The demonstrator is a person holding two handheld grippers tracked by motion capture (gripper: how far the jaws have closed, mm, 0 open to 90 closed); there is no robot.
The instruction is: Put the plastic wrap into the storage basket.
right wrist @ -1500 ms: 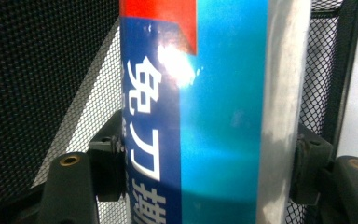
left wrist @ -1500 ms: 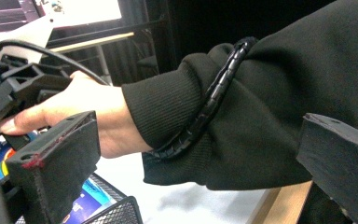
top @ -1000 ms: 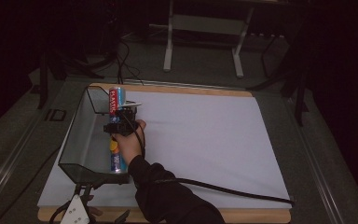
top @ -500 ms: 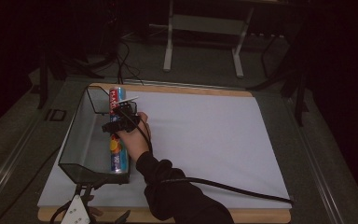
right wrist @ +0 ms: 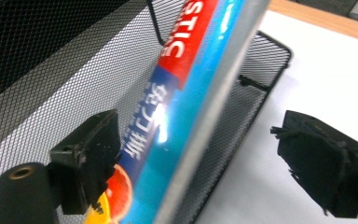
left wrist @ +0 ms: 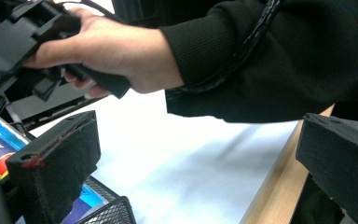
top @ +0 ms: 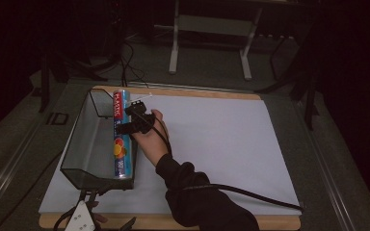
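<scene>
Release looks done: we hold the right gripper (top: 136,120) fingers spread astride the box (top: 120,139) in the mesh basket (top: 84,144); retreat comes next, while the left gripper (left wrist: 191,177) fingers are spread, perhaps idle.

Dim lab or studio — paper-covered table (top: 212,144), metal stand (top: 212,29) behind.

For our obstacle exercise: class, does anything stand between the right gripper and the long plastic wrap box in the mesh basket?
Nothing visible stands in the way. The right gripper is open, its jaws straddling the plastic wrap box and the mesh basket wall beside it. The box leans along that wall, so that wall sits between the jaws too.
</scene>
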